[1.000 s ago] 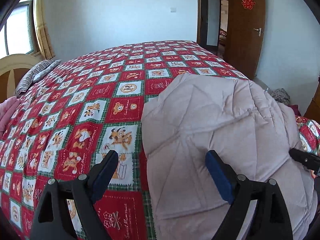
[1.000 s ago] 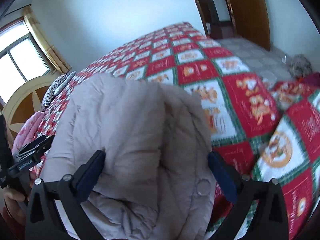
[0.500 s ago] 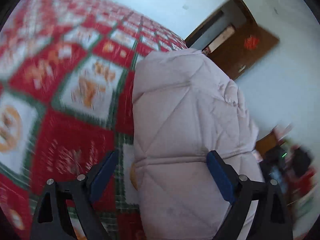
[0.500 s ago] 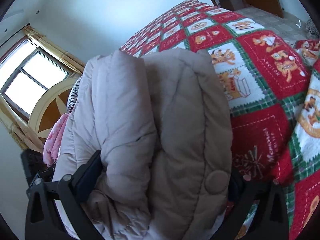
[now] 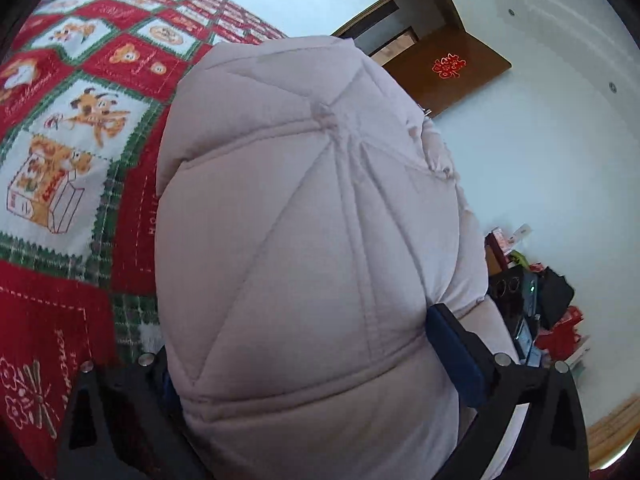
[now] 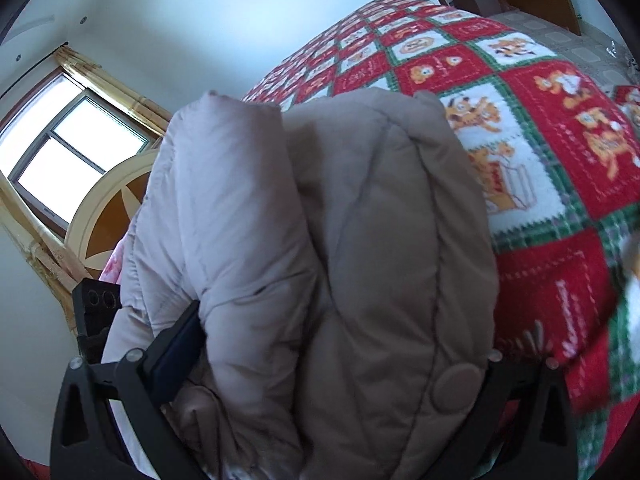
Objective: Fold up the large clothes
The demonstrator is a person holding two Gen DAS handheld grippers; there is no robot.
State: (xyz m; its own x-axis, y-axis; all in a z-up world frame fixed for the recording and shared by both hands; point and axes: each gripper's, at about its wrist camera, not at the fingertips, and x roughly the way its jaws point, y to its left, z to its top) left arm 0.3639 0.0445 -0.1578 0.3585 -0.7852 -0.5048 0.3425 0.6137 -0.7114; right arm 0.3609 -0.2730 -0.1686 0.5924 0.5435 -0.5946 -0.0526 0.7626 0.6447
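A folded pale pink-beige quilted puffer coat [image 5: 312, 248] fills the left wrist view, over a red, white and green cartoon bedspread [image 5: 60, 128]. My left gripper [image 5: 308, 364] straddles one end of the bundle with both fingers pressed into its sides. In the right wrist view the coat [image 6: 340, 260] bulges between the fingers of my right gripper [image 6: 332, 344], which grips the other end. The right finger of each is largely hidden by fabric. The bedspread shows to the right [image 6: 540, 160].
A brown door [image 5: 444, 68] and cluttered shelves [image 5: 536, 308] lie past the bed in the left wrist view. A window [image 6: 80, 148], a curved headboard [image 6: 108, 208] and the left gripper's body [image 6: 94, 312] show in the right wrist view.
Both grippers moved in around the coat's ends and closed onto it. Both views tilted, and the coat now bulges up between the fingers.
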